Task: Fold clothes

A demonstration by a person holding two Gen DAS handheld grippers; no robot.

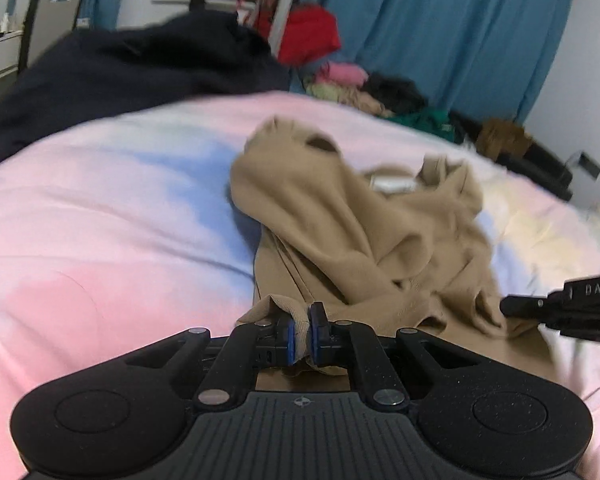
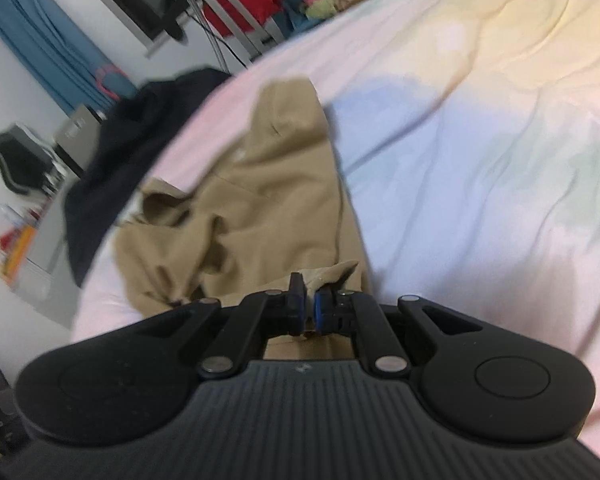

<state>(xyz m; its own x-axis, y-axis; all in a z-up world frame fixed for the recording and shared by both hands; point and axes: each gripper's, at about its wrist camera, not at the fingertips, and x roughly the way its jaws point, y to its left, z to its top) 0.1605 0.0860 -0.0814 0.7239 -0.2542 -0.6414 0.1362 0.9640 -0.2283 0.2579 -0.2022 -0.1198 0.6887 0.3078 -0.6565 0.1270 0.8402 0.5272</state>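
Note:
A tan garment (image 1: 340, 232) lies crumpled on a pastel pink, blue and yellow bedsheet (image 1: 112, 216). My left gripper (image 1: 302, 334) is shut on the garment's near ribbed edge, with cloth pinched between its blue pads. In the right wrist view the same tan garment (image 2: 260, 192) stretches away from me, and my right gripper (image 2: 308, 310) is shut on another part of its near edge. The right gripper's black body (image 1: 568, 308) shows at the right edge of the left wrist view, beside the garment. The cloth between the two grips is bunched and blurred.
A dark navy garment (image 1: 132, 72) lies at the far left of the bed. Beyond the bed are a pile of red, pink and green clothes (image 1: 340, 76), blue curtains (image 1: 440, 20), and a grey cabinet (image 2: 48, 216). Bare bedsheet (image 2: 480, 140) spreads to the right.

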